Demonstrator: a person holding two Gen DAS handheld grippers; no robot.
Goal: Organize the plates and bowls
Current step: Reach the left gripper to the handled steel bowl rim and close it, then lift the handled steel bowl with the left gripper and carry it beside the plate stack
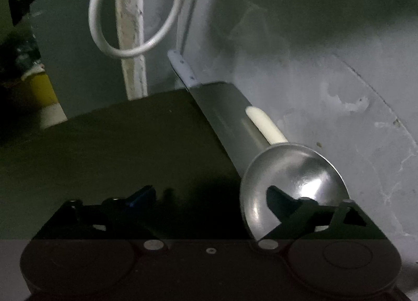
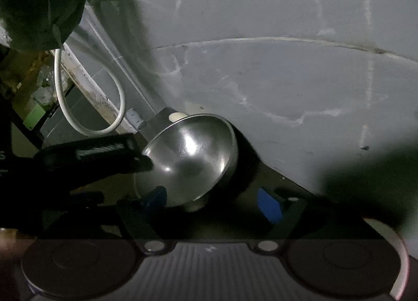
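Hand-held gripper, left [image 1: 211, 196]: jaws apart, holding nothing, one finger over the bowl [image 1: 292, 186] rim. Bowl stands on the dark desk [image 1: 104, 144], near the wall, beside a knife [image 1: 222, 115]. Hand-held gripper, right [image 2: 211, 201]: jaws apart, flanking the bowl. Step in hand: approach. Next: close on the rim.

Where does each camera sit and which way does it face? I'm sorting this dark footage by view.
Left wrist: on the left gripper, looking down past its two fingers at a steel bowl, a cleaver and the grey wall.
Right wrist: on the right gripper, looking down at the same bowl; the left gripper's dark finger reaches its rim.
Shared: bowl, cleaver, white cable, wall.
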